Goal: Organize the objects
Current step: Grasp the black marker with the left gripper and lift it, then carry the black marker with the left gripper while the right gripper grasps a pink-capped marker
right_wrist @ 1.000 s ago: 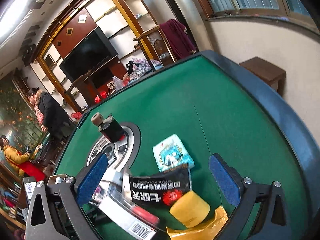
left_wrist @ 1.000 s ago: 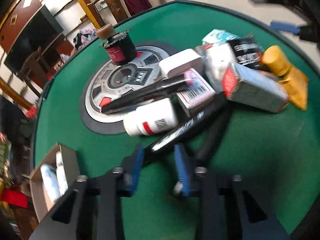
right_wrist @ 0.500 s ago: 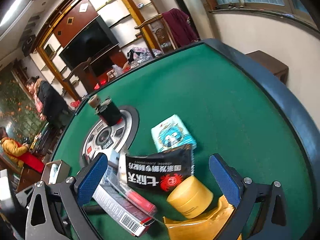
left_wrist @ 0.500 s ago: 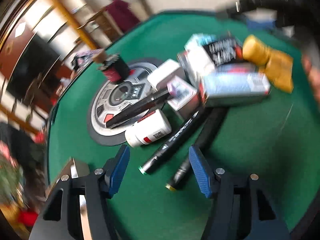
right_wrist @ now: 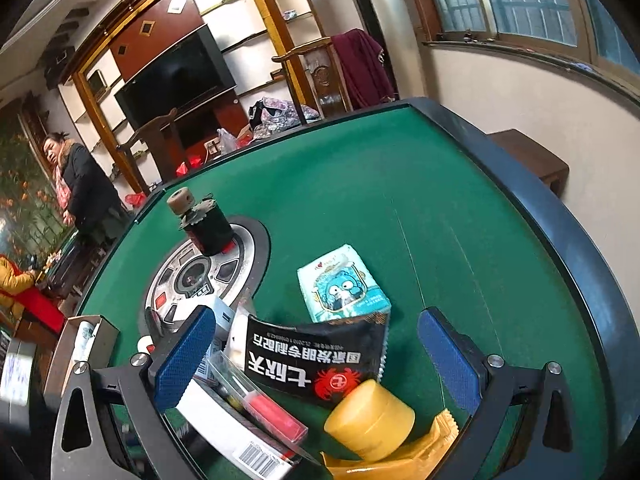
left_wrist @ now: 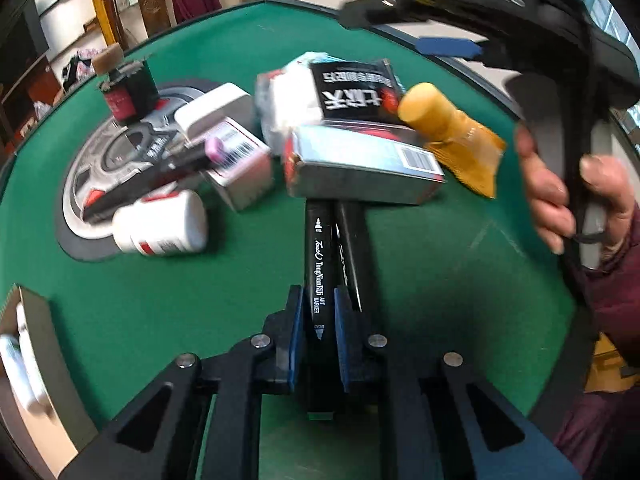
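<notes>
Left gripper point(left_wrist: 316, 320) jaws just closed on marker point(left_wrist: 318, 264)

Black tongs point(left_wrist: 316, 334), blue ribbed pads point(right_wrist: 182, 364), silver screws, maroon sleeve point(left_wrist: 616, 296)

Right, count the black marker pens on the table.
3. One marker is clamped in the left gripper; a second lies against it on the right; a third rests across the white bottle. Others may be buried.
</notes>
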{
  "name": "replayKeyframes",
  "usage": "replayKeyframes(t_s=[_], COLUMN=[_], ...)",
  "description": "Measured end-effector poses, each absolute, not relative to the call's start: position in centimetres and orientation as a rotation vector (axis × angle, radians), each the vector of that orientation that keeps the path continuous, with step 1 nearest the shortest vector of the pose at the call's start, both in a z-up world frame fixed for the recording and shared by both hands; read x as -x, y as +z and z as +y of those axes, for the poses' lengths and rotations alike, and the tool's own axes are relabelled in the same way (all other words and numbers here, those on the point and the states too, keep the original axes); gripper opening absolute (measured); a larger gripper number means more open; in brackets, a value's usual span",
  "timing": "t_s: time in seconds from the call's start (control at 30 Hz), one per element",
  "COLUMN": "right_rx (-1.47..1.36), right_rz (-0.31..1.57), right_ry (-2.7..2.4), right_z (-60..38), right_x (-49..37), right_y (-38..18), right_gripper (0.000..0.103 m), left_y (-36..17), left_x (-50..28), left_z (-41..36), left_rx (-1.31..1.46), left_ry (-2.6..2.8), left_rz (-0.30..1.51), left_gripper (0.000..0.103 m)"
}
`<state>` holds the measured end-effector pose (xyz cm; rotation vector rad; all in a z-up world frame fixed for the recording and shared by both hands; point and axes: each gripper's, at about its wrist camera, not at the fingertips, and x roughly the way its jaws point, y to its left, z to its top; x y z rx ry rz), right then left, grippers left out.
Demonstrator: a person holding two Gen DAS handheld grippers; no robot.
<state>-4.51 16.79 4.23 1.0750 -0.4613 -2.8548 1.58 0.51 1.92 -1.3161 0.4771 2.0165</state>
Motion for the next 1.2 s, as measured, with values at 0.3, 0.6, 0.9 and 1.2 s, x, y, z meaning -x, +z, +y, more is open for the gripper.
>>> replayKeyframes(t_s=[0.3, 0.6, 0.9, 1.2], right_rx=[-1.019, -0.957, -0.895, -0.817], right_rz=[-0.211, 0.204, 0.403, 0.226], right_ry=[-3.025, -3.178, -3.277, -3.042], right_z=[15.4, 12.8, 12.2, 10.9], right_x=[4.8, 4.0, 3.4, -1.7], right_y=[5.4, 5.5, 4.5, 10.0], right_gripper=[0.103, 0.103, 0.103, 0.103], left_y=[1.4, 3.8, 9.1, 10.9], left_x=[-2.1, -2.8, -7.3, -10.5], left_z=[3.1, -0.4, -6.5, -11.8], left_rx=[1.159, 1.142, 0.97, 0.88], left_ry=[2.149, 2.305, 2.56, 2.595], left_rz=[0.607, 0.36, 0.288, 0.088], left_gripper=[0.014, 0.014, 0.014, 0.015])
